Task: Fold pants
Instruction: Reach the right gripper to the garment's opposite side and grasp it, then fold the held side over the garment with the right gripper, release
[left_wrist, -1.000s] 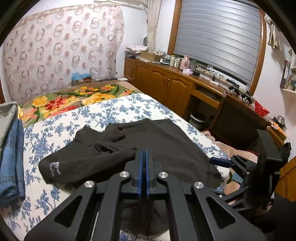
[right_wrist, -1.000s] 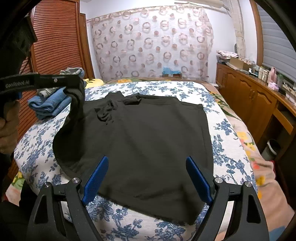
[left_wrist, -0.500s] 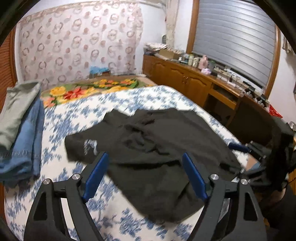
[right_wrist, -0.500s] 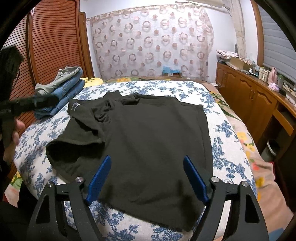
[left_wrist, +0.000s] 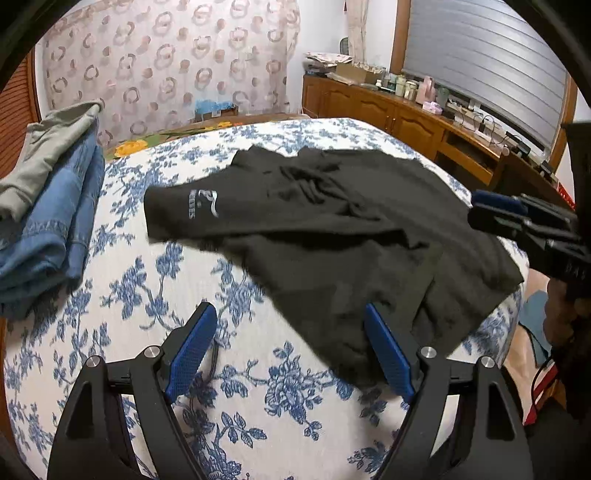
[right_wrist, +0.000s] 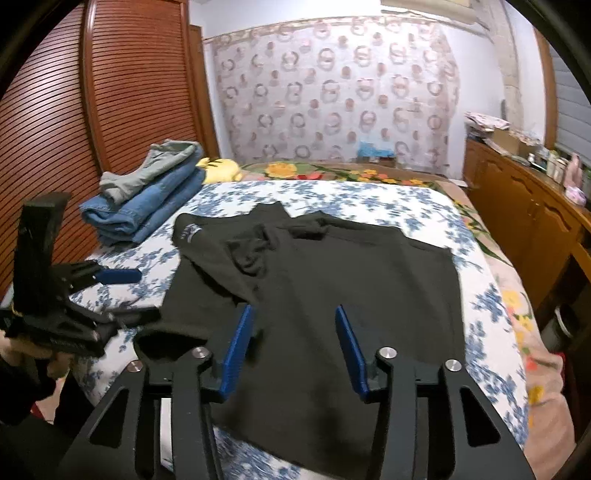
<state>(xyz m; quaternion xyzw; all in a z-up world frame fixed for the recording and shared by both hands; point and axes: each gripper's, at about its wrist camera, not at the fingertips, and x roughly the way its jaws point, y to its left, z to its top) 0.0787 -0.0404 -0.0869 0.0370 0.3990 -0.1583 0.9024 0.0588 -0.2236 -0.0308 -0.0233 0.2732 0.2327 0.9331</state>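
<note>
Between folds — both tongs empty over black pants (right_wrist: 332, 295) on floral bedspread (left_wrist: 110, 302).

Left gripper (left_wrist: 288, 347): jaws wide apart, nothing between, low over bedspread beside near hem. Right gripper (right_wrist: 291, 350): jaws closing, half apart, above cloth, no pinch visible. Pants mid-bed, spread mostly flat; one leg turned over, printed logo up, bunched creases near waist. Next move, by judgement — clamp near hem at both corners, lift evenly, carry toward waistband. Stacked jeans (left_wrist: 51, 221) well apart.
</note>
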